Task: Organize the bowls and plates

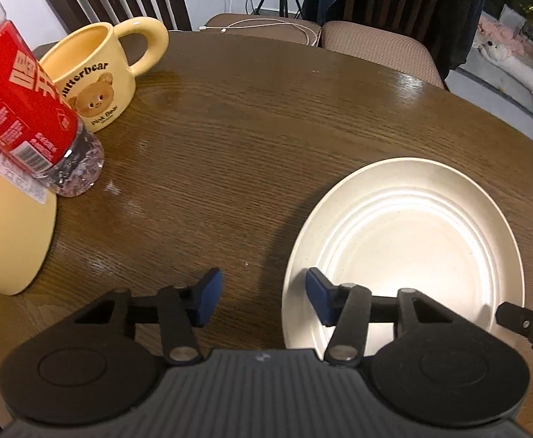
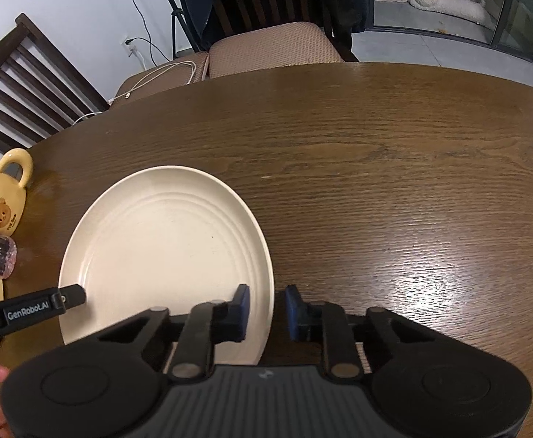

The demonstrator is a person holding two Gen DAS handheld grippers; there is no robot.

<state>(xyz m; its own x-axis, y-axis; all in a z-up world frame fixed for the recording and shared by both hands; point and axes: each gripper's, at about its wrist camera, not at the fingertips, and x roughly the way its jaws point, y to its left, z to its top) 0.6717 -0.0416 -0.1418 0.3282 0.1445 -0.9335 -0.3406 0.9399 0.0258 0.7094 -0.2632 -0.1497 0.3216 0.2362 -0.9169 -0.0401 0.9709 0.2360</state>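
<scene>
On wood table (image 1: 248, 127), far left: yellow bowl (image 1: 7, 241), water bottle (image 1: 32, 116), bear mug (image 1: 102, 73). L gripper (image 1: 264, 297) spread wide over cream plate (image 1: 412, 241) left rim, holding nothing. R gripper (image 2: 266, 312) parted, straddling plate's right rim w/o clamping.

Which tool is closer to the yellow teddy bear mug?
Left. The left tool sits between the mug and the plate, straddling the plate's near-left rim. The right tool straddles the plate's right rim, farther from the mug.
</scene>
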